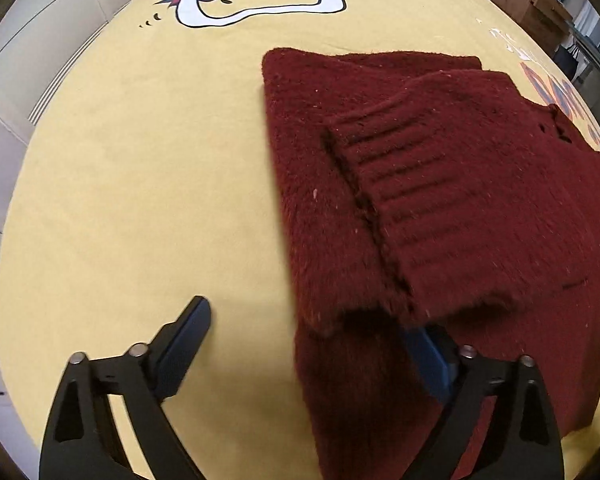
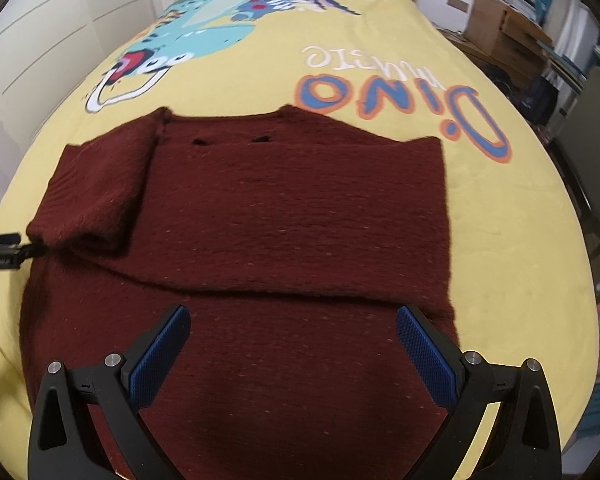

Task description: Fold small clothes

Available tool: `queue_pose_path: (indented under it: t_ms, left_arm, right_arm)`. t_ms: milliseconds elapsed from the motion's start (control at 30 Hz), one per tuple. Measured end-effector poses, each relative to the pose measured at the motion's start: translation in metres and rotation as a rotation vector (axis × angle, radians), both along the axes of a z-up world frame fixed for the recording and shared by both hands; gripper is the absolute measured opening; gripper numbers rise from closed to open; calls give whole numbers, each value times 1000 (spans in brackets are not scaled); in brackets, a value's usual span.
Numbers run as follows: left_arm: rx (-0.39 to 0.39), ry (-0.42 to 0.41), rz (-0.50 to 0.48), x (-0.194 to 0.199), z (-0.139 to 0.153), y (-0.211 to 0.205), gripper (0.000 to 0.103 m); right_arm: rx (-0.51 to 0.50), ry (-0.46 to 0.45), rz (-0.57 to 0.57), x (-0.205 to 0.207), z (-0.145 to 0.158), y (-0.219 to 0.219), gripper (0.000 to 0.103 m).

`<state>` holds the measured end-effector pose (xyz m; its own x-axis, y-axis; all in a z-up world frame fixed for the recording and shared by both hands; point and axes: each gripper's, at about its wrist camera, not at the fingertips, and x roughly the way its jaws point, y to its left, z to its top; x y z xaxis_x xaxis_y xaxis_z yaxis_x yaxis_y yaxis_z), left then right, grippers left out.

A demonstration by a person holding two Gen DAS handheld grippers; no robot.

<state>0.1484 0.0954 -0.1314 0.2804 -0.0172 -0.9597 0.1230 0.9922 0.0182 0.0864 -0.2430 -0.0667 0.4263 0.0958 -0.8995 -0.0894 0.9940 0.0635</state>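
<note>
Maroon sweater (image 2: 292, 208) flat on yellow bedspread (image 2: 500, 220), left claw (image 1: 312, 332) apart at its sleeve (image 1: 440, 200), right claw (image 2: 292, 344) apart above hem

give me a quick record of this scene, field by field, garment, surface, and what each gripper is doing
garment: dark red fuzzy knit sweater, lying flat, one sleeve folded over its body
surface: yellow bedspread with cartoon dinosaur print
left gripper: open, one finger under the sleeve's ribbed cuff
right gripper: open, over the sweater's lower part, gripping nothing
</note>
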Motion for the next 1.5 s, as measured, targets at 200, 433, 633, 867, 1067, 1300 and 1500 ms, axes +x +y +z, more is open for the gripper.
queue_pose_path:
  t_ms: [200, 433, 633, 867, 1067, 1300, 1500]
  left_arm:
    - [-38, 12, -25, 10, -8, -3, 53]
    - [-134, 46, -39, 14, -5, -2, 15]
    - [-151, 57, -44, 20, -7, 1, 14]
    - [-148, 63, -47, 23, -6, 18, 15]
    - [-139, 61, -54, 22, -4, 9, 15]
    - [-131, 65, -63, 22, -3, 6, 15]
    - [-117, 66, -68, 22, -2, 5, 15]
  right_arm:
    - [-25, -1, 71, 14, 1, 35, 102]
    - [-41, -46, 228, 40, 16, 100, 102]
    - [-43, -37, 445, 53, 20, 170, 102]
    - [-76, 30, 609, 60, -9, 227, 101]
    - [-100, 76, 623, 70, -27, 247, 78]
    - [-22, 89, 587, 79, -23, 240, 17]
    - [72, 66, 489, 88, -6, 218, 8]
